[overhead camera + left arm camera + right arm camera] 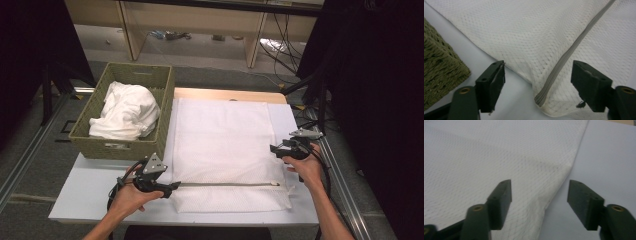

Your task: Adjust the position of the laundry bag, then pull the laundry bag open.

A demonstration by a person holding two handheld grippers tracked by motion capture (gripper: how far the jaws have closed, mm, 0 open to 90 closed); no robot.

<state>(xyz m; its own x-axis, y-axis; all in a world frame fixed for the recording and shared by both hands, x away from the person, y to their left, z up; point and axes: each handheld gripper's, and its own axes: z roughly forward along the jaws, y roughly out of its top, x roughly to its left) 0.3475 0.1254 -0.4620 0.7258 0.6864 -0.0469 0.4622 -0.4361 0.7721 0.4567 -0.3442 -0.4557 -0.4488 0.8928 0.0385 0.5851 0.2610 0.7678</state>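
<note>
Mesh bag (220, 150) flat on table (90, 192) beside basket (165, 100) | left gripper (172, 187) released, zipper (564, 58) end and bag corner between jaws, untouched | right gripper (274, 149) released, bag edge between jaws, untouched

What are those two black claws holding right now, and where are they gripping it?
Nothing. Both the left gripper and the right gripper stand open over edges of the white mesh bag, the left one at the end of its zipper.
</note>
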